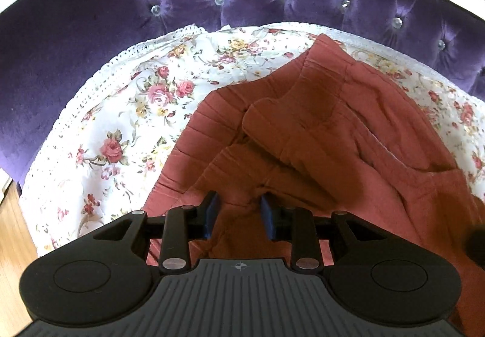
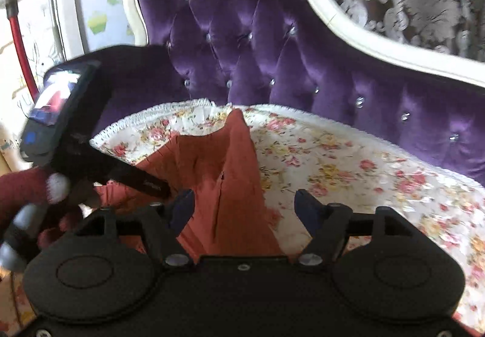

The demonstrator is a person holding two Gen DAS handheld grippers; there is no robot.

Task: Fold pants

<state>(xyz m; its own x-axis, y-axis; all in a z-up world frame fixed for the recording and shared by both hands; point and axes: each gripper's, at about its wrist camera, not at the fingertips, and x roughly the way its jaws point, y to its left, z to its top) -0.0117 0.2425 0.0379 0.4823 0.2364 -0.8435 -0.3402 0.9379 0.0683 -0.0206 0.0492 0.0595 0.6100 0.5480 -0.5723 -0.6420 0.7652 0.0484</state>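
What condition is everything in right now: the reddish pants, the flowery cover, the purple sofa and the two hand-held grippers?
Pants: rumpled, partly doubled over, lying on the cover.
Floral cover: spread over the sofa seat, lace edge showing.
Purple sofa: seat covered, tufted back bare.
Left hand-held gripper: jaws narrow, pants fabric between them; grip unclear.
Right hand-held gripper: jaws wide open over the pants, holding nothing.
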